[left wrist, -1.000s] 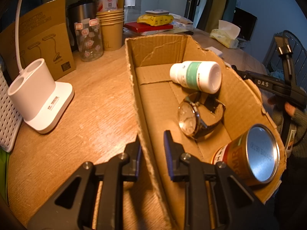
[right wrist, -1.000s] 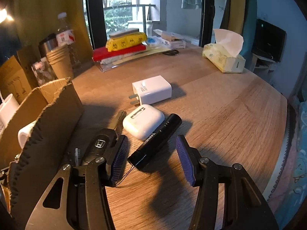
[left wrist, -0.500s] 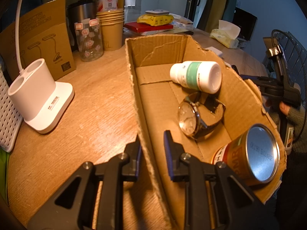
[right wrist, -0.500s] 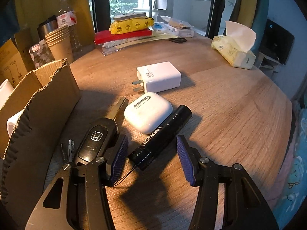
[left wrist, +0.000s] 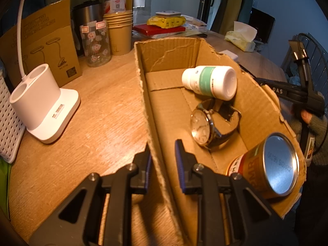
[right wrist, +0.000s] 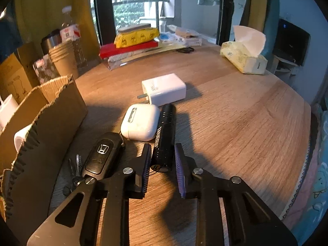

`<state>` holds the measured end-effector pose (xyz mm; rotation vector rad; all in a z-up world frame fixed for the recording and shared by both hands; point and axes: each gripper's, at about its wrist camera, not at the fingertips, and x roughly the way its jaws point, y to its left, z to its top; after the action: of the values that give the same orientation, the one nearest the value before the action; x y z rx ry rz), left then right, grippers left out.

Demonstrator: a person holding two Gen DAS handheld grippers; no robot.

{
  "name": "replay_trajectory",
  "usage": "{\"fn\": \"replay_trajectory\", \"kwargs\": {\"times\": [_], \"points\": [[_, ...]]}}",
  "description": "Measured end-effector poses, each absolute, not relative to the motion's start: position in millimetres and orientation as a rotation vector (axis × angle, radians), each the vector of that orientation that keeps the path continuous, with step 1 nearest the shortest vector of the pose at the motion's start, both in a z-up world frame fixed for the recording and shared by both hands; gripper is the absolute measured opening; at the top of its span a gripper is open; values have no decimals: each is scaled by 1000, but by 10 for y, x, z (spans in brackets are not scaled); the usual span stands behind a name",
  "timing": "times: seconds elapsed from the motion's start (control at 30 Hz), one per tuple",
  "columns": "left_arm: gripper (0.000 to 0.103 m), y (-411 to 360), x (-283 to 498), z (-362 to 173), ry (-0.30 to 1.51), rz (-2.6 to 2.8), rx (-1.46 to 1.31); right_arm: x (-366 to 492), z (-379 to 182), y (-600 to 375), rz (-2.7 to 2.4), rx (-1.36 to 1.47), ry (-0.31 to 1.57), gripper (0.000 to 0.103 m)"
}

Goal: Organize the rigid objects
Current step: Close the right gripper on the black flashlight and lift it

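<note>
My right gripper [right wrist: 162,160], jaws just closing, pinches the black flashlight [right wrist: 165,135], long axis pointing away along the wooden table [right wrist: 235,112].

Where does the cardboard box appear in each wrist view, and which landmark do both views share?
Left wrist: cardboard box fills centre and right; the left gripper clamps its near wall.
Right wrist: box at the left edge, seen from outside.
Shared landmark: tissue pack on the table's far side.
</note>
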<state>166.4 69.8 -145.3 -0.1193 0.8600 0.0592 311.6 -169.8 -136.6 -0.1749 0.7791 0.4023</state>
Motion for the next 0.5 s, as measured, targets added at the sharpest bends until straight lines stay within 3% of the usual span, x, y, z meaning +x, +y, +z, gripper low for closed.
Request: {"fn": "replay_trajectory", "kwargs": {"times": [0.5], "points": [[22, 703, 1668, -1438, 859, 61, -114, 2815, -1115, -1831, 427, -118, 699, 22]]}}
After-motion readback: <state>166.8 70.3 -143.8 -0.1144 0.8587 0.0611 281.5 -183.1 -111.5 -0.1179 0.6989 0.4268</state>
